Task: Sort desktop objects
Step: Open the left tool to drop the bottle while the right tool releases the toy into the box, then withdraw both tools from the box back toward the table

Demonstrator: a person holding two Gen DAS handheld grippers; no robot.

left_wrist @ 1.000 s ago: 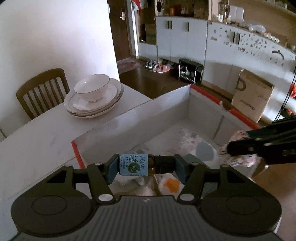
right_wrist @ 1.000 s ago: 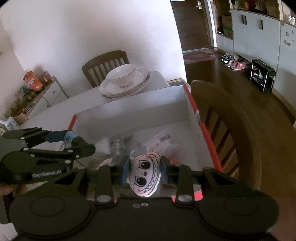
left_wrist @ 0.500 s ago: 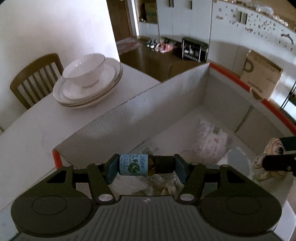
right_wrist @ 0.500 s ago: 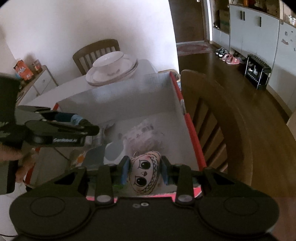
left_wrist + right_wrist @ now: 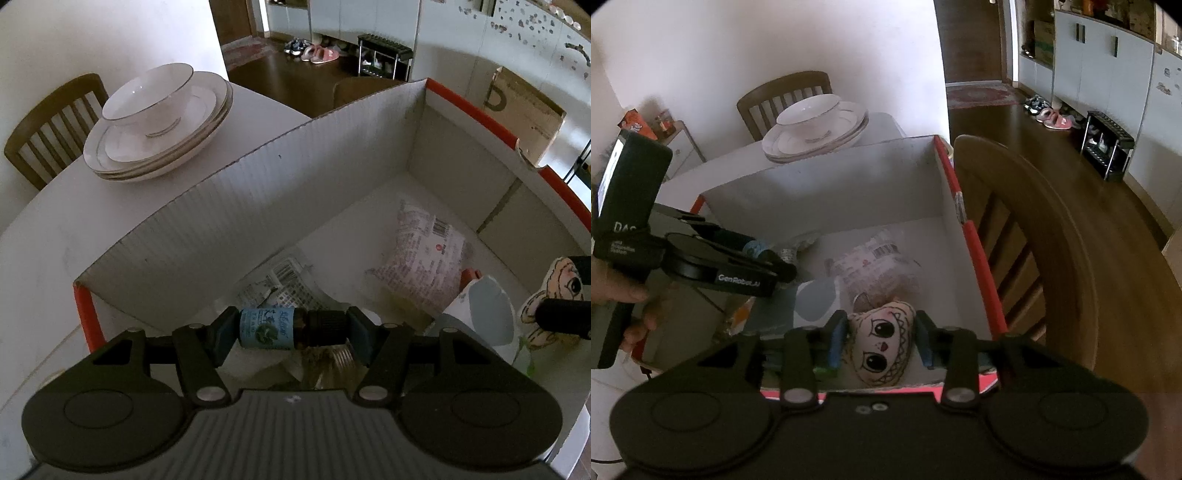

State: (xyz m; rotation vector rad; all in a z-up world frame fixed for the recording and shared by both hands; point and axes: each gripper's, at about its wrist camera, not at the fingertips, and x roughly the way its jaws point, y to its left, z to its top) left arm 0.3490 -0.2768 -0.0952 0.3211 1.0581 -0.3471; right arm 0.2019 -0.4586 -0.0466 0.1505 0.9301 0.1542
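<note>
My left gripper [image 5: 291, 328] is shut on a small dark bottle with a blue label [image 5: 267, 328], held sideways above the inside of the white cardboard box with red edges [image 5: 258, 192]. My right gripper [image 5: 881, 341] is shut on a small stuffed doll with big eyes [image 5: 881, 343], held over the box's near right corner [image 5: 975, 266]. The doll also shows at the right edge of the left wrist view [image 5: 554, 299]. The left gripper shows in the right wrist view [image 5: 757, 254], over the box's left side.
In the box lie a snack packet [image 5: 424, 258], a clear wrapper [image 5: 288, 280] and a pale blue-white item [image 5: 484, 310]. A bowl on stacked plates [image 5: 155, 122] stands on the white table behind the box. A wooden chair [image 5: 1052, 236] stands right of the box.
Both grippers have moved forward and down over the box, each holding its object. The box interior now fills more of both views.
</note>
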